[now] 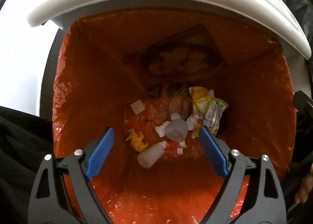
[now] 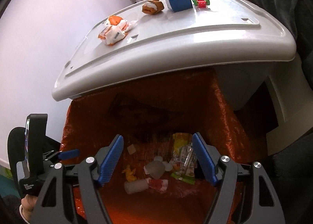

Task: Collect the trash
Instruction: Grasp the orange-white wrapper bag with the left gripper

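Both grippers hang over a bin lined with an orange bag point(image 1: 88, 91) point(image 2: 225, 106). My left gripper point(image 1: 156, 131) is open and empty above the trash at the bottom. My right gripper point(image 2: 157, 140) is open and empty too. In the bin lie a clear plastic cup point(image 1: 176, 130) point(image 2: 155, 168), a small white bottle point(image 1: 150, 155) point(image 2: 137, 185), a yellow crumpled scrap point(image 1: 137, 139) point(image 2: 130, 173) and green-yellow wrappers point(image 1: 209, 110) point(image 2: 183, 153). On the white lid point(image 2: 176, 34) lie an orange-white crumpled wrapper point(image 2: 114, 29) and a brown wad point(image 2: 153, 6).
A blue box point(image 2: 179, 1) and a red-green toy car point(image 2: 201, 1) stand at the far end of the lid. The white lid's edge point(image 1: 156, 3) overhangs the bin's far side. A dark printed sheet point(image 1: 180, 54) lies against the far wall of the bag. The left gripper's body point(image 2: 35, 151) is at the right wrist view's left edge.
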Action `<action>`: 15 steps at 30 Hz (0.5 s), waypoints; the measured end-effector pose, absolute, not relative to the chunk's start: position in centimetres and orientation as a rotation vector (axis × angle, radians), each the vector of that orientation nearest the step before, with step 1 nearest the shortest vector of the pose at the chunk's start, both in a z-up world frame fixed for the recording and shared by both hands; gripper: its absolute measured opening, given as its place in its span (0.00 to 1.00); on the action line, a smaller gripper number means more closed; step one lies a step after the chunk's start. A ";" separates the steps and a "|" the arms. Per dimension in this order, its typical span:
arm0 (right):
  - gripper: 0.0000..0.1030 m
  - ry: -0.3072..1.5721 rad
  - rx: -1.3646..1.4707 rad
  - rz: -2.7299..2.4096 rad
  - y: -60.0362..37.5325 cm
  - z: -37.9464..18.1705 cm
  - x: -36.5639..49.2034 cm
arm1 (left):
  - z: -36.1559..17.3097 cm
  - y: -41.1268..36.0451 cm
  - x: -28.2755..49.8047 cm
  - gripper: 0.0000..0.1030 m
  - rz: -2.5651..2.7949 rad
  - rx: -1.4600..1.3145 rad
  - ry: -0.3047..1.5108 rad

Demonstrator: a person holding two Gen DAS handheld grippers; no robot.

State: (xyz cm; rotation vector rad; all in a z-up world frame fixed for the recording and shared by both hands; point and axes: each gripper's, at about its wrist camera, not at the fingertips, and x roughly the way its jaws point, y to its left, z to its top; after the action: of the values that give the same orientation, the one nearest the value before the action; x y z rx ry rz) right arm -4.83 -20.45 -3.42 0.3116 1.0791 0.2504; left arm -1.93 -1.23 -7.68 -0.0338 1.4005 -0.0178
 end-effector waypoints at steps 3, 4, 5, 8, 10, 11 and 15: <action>0.70 1.068 0.318 0.254 -20.6 -3.1 -4.9 | -6.8 -1.6 -1.5 0.83 -0.023 -0.038 1.365; 0.70 1.064 0.321 0.257 -20.6 -2.9 -4.9 | -6.3 -1.6 -1.5 0.83 -0.029 -0.050 1.343; 0.70 1.056 0.328 0.265 -20.8 -2.5 -4.7 | -5.7 -1.5 -1.6 0.83 -0.040 -0.064 1.322; 0.70 1.027 0.327 0.280 -21.3 -1.1 -3.8 | -3.2 -1.4 -0.5 0.83 -0.097 -0.122 1.246; 0.70 0.994 0.308 0.289 -21.9 0.5 -2.2 | -1.3 -1.4 0.8 0.83 -0.128 -0.175 1.184; 0.70 0.973 0.297 0.287 -22.2 1.2 -1.3 | -0.5 -1.5 1.5 0.83 -0.139 -0.195 1.159; 0.73 0.865 0.238 0.249 -24.1 4.6 2.7 | 2.1 -1.8 5.6 0.83 -0.114 -0.245 1.082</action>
State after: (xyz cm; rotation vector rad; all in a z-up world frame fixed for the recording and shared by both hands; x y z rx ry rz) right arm 2.67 -24.06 4.63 0.2383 0.8654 0.2492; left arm 5.58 -1.83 2.15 -0.2453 1.0822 -0.1138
